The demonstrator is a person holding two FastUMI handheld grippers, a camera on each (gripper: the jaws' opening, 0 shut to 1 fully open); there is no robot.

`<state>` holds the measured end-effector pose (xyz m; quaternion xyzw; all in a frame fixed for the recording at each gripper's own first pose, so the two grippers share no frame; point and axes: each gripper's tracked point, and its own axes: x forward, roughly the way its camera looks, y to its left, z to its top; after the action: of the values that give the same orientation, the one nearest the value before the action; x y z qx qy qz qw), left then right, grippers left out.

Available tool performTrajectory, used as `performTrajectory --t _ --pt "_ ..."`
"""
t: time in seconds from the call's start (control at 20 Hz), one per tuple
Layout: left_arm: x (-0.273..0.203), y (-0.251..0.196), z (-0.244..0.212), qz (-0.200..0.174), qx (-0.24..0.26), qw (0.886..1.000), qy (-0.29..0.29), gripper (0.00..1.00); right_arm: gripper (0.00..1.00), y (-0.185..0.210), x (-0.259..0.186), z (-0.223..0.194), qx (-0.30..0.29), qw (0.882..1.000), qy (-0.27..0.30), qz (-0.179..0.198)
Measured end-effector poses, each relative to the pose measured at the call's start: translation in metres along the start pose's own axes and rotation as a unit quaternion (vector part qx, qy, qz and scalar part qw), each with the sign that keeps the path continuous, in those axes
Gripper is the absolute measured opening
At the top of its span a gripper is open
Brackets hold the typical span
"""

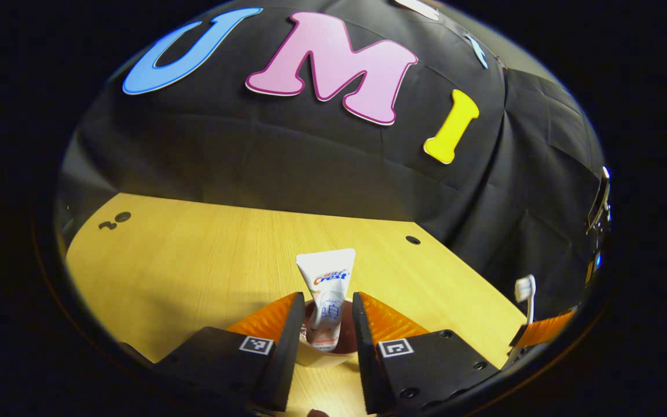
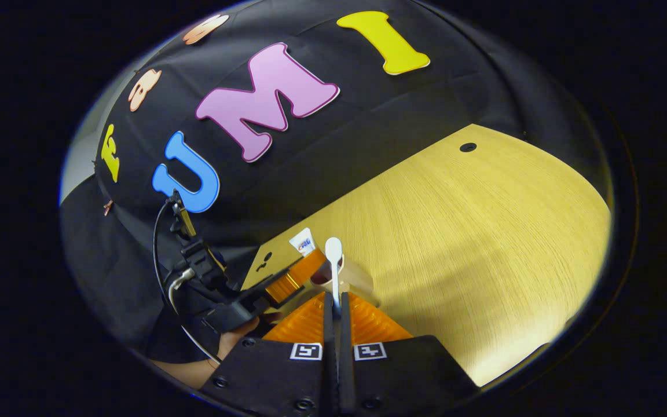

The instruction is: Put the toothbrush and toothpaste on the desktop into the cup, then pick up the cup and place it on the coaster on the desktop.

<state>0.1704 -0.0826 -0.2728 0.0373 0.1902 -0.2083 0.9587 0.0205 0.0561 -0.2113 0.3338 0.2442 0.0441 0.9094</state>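
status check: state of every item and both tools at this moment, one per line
toothpaste: upright in the cup, top end sticking out, not gripped
cup: upright on the desktop, between the left tool's open fingers
toothbrush: upright, head up, handle clamped in the right tool, by the cup
left tool: open, straddling the cup
right tool: shut on the toothbrush
desktop: no coaster seen here

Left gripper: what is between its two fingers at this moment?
In the left gripper view, the toothpaste stands upright in the cup, between the open left gripper's fingers.
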Motion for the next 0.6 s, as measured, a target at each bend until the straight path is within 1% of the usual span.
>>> performTrajectory --t 0.1,0.15,0.3,0.6 --pt "-0.020 0.000 0.003 0.000 0.005 1.000 0.006 0.58 0.05 0.008 0.005 0.015 0.014 1.000 -0.020 0.002" --pt "-0.035 -0.001 0.005 -0.002 0.002 1.000 0.009 0.59 0.05 0.014 0.011 0.024 0.022 0.999 -0.030 0.006" --pt "-0.091 0.008 0.004 -0.006 -0.007 1.000 0.020 0.64 0.05 0.027 0.040 0.049 0.042 0.997 -0.066 0.017" --pt "-0.204 0.051 -0.021 0.024 -0.033 0.998 0.055 0.64 0.05 0.028 0.097 0.082 0.047 0.992 -0.114 0.013"
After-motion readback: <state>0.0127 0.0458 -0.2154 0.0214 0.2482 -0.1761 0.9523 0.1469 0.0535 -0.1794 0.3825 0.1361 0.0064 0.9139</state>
